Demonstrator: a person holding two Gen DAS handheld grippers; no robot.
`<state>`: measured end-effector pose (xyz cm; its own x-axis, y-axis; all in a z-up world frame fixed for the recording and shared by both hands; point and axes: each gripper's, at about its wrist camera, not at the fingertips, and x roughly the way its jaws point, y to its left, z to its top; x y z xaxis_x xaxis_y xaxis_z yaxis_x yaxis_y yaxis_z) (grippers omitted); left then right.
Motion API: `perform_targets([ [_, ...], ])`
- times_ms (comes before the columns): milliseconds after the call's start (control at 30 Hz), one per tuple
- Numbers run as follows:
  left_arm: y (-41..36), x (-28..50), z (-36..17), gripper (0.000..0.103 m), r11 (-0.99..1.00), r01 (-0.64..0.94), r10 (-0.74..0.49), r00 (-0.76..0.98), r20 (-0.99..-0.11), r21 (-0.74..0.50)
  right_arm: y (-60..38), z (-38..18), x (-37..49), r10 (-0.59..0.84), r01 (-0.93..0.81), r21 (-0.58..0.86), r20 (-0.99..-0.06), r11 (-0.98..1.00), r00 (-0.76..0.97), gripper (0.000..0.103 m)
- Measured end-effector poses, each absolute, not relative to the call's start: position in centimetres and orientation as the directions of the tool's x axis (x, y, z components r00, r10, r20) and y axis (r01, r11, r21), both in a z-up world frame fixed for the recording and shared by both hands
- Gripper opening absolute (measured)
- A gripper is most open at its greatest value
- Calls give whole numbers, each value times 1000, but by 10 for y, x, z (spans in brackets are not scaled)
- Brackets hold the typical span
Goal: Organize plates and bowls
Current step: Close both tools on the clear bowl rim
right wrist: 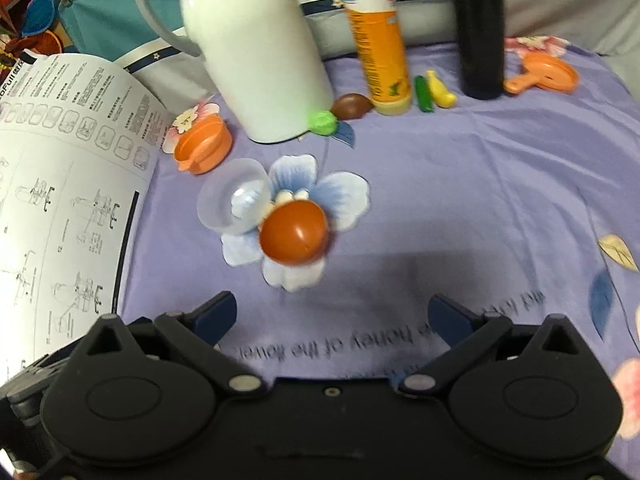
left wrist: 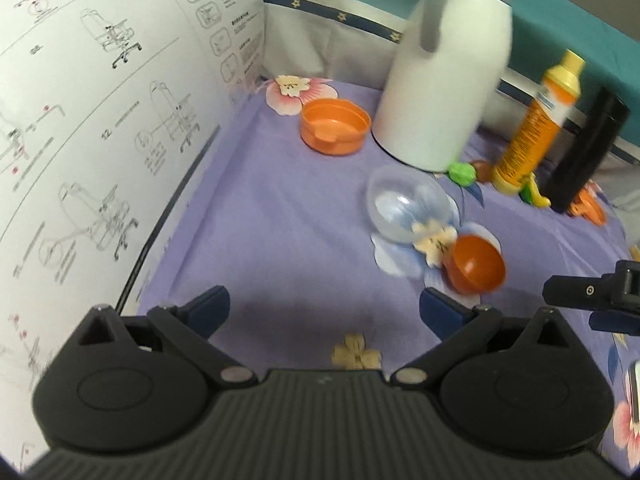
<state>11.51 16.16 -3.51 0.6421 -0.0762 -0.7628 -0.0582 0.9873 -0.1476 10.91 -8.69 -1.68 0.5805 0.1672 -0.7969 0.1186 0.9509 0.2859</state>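
On the purple floral cloth (left wrist: 280, 220) (right wrist: 480, 200) lie a clear round bowl (left wrist: 408, 208) (right wrist: 234, 200) and, touching it, a small red-orange bowl (left wrist: 476, 266) (right wrist: 294, 234) tipped on its side. An orange toy pot (left wrist: 334, 126) (right wrist: 204, 144) sits farther back by the white jug. A flat orange toy pan (right wrist: 546, 74) (left wrist: 588, 206) rests at the back right. My left gripper (left wrist: 324, 310) is open and empty, short of the bowls. My right gripper (right wrist: 332, 316) is open and empty too, just in front of the red-orange bowl. Its fingers (left wrist: 576, 290) show at the right edge of the left wrist view.
A tall white jug (left wrist: 440, 80) (right wrist: 252, 48), an orange spray bottle (left wrist: 536, 120) (right wrist: 378, 40) and a black cylinder (left wrist: 588, 152) (right wrist: 480, 28) stand at the back. Small toy fruits (right wrist: 434, 90) lie between them. A curled instruction sheet (left wrist: 100, 120) (right wrist: 68, 200) rises along the left.
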Motion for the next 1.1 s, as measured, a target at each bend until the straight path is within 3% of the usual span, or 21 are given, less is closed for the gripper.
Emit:
perform_targets([
  [333, 149, 184, -47, 103, 995, -46, -41, 648, -760, -93, -73, -16, 183, 186, 89, 290, -789, 953, 586, 103],
  [500, 137, 209, -58, 100, 995, -52, -28, 654, -756, -82, -65, -25, 215, 182, 75, 276, -793, 958, 582, 92],
  [667, 123, 226, -66, 92, 997, -28, -33, 648, -761, -67, -62, -43, 240, 227, 87, 328, -800, 941, 556, 67],
  [733, 119, 231, -69, 89, 998, -18, -40, 642, -766, -67, -60, -48, 247, 248, 79, 345, -797, 935, 550, 49],
  [833, 118, 239, -74, 81, 997, -2, -55, 628, -776, -73, -57, -56, 254, 263, 76, 358, -798, 930, 542, 39],
  [900, 116, 244, -77, 66, 996, 8, -71, 617, -784, -85, -55, -59, 258, 273, 76, 369, -798, 926, 538, 35],
  [1000, 113, 250, -82, 44, 994, 25, -98, 598, -796, -103, -51, -67, 266, 285, 72, 378, -799, 923, 530, 19],
  [1100, 108, 253, -87, 33, 989, 77, -145, 553, -820, -122, -45, -73, 270, 296, 64, 384, -797, 921, 526, 10],
])
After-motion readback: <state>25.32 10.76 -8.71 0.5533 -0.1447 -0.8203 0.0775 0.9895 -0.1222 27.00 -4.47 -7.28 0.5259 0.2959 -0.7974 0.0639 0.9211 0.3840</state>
